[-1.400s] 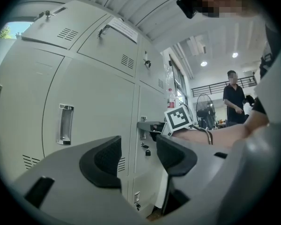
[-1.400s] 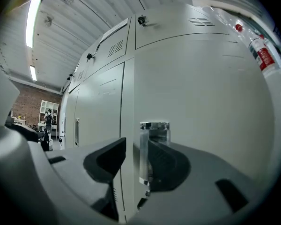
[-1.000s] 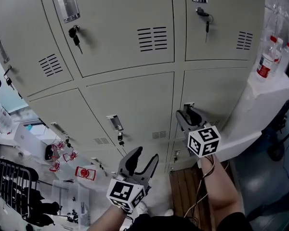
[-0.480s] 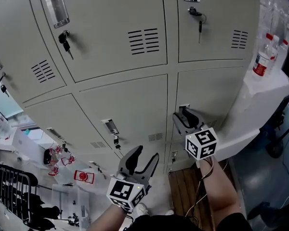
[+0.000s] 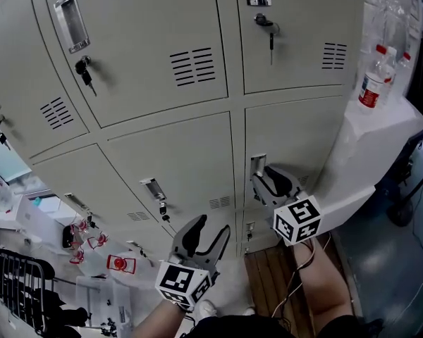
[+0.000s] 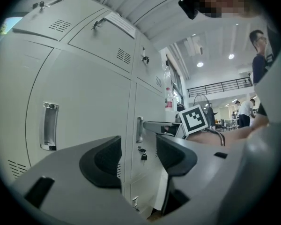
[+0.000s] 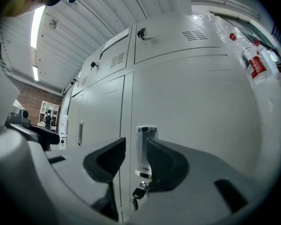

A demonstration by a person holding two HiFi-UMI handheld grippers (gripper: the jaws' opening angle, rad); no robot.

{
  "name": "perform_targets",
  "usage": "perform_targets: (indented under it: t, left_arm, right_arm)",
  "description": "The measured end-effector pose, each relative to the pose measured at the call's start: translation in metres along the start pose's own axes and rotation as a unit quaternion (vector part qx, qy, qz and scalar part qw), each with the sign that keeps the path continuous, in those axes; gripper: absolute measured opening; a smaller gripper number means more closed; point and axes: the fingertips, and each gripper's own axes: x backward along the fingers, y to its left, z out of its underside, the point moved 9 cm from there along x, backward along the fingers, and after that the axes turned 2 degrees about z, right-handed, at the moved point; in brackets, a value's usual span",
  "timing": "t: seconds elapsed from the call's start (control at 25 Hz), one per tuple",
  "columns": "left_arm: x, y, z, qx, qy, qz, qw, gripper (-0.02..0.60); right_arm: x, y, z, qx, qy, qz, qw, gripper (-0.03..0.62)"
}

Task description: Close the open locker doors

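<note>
grey lockers (image 5: 162, 83) fill the view, right gripper (image 5: 266, 177) at a door handle

nearest the camera: left gripper (image 5: 211, 225), held low and back from the lockers, pointing level at them. its jaws are spread with nothing between them, only the locker fronts beyond.

right gripper sits further in and higher, nose close to the chrome handle (image 5: 258, 165) at the left edge of the lower right door (image 5: 296, 139). in the right gripper view the handle lines up in the gap between the two jaws. jaws are parted, with clear space on one side of the handle, so no clamp on it. a key hangs in the lock just below the handle.

that door sits flush with its neighbours; every door in the head view looks shut. upper doors carry keys (image 5: 83, 69) in their locks and vent slots.

far right: white ledge (image 5: 381, 129) beside the lockers with a red-label bottle (image 5: 369, 89) standing on it. lower left: black rack (image 5: 14, 287) and small clutter on the floor.
</note>
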Motion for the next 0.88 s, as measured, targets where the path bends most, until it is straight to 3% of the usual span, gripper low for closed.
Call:
perform_targets:
  t: [0.28,0.4,0.44,0.56,0.6,0.88]
  left_arm:
    - [-0.001,-0.008,-0.001,0.000,-0.002,0.001,1.0000,0.211]
    - [0.002,-0.009,-0.002,0.000,-0.007,-0.003,1.0000,0.165]
    - [0.003,-0.010,-0.002,-0.001,-0.008,-0.007,0.9999,0.141]
    - [0.007,-0.011,-0.002,-0.001,-0.008,-0.020,0.9998,0.012]
    - [0.008,-0.012,-0.001,0.000,-0.008,-0.022,0.9997,0.000]
    - [0.020,-0.018,0.003,-0.003,0.003,-0.030,0.9995,0.002]
  right_arm:
    - [0.031,0.008,-0.009,-0.014,-0.022,-0.009,1.000,0.113]
    - [0.042,0.014,-0.011,-0.015,-0.025,-0.011,1.000,0.030]
    - [0.044,0.016,-0.011,-0.013,-0.025,-0.012,1.000,0.002]
    - [0.052,0.023,-0.011,-0.005,-0.024,-0.019,1.000,0.002]
    - [0.055,0.025,-0.010,-0.003,-0.024,-0.022,0.999,0.002]
    - [0.069,0.044,-0.001,0.017,-0.008,-0.044,0.999,0.002]
